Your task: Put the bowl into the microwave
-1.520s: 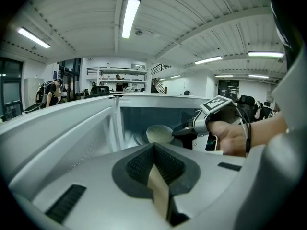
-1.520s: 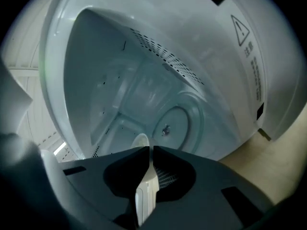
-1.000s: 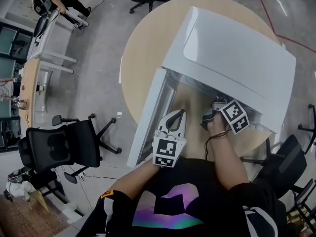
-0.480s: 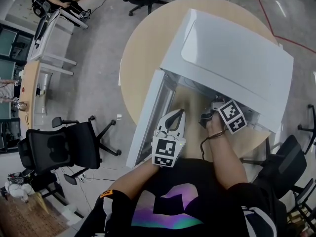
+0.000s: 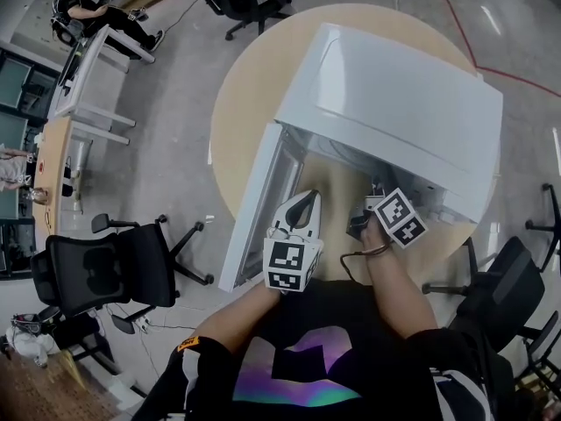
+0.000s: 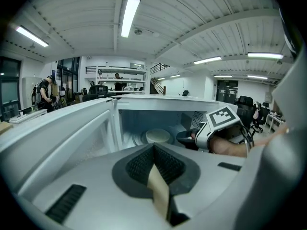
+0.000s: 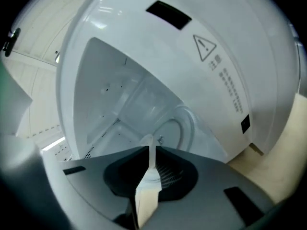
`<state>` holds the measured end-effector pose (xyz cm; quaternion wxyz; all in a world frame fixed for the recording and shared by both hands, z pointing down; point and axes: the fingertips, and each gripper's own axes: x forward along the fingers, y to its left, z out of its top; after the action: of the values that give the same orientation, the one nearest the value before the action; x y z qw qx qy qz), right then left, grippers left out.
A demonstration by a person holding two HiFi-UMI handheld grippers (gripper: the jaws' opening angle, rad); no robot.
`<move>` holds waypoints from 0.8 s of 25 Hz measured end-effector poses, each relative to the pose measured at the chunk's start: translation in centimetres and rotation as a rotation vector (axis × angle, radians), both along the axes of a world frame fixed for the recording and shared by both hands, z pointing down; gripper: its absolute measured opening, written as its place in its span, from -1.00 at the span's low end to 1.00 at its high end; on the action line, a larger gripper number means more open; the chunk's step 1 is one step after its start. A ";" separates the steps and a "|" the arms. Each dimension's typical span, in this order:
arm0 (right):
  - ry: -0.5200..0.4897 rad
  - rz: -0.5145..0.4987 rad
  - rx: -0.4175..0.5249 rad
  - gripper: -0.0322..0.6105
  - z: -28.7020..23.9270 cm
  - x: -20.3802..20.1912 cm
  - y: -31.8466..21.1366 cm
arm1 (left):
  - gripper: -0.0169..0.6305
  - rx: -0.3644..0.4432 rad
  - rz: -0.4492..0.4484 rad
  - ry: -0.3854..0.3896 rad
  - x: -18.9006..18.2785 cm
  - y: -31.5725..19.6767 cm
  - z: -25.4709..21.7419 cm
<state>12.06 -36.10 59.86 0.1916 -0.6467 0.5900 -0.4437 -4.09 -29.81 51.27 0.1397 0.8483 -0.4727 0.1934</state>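
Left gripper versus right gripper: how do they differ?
The left gripper sits outside the microwave; the right gripper reaches inside it. The left gripper's claw is shut on nothing; the right gripper's pinches a thin white edge, seemingly the rim of the bowl. Both claws are closed.

R gripper (image 7: 149,146) has drawn back slightly from the microwave (image 5: 394,103) cavity toward the person; its marker cube (image 5: 396,219) now sits lower rel. to the microwave's front edge; microwave and bench (image 5: 245,103) lie slightly up-left in head view (camera shift).
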 end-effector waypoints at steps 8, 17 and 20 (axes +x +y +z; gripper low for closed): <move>0.117 -0.161 0.089 -0.78 -3.7 -1.2 3.7 | -0.81 0.020 -0.029 0.026 1.5 1.5 -1.5; 0.268 -0.335 0.112 -0.78 -5.3 -1.1 9.2 | -0.81 0.012 -0.087 0.039 3.1 5.2 -1.4; 0.315 -0.408 0.142 -0.78 -6.5 -2.0 10.8 | -0.81 0.019 -0.116 0.044 3.2 6.3 -1.8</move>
<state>10.09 -25.29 53.35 0.0490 -0.5604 0.7604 -0.3247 -0.85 -23.53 49.51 0.1528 0.8250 -0.5195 0.1616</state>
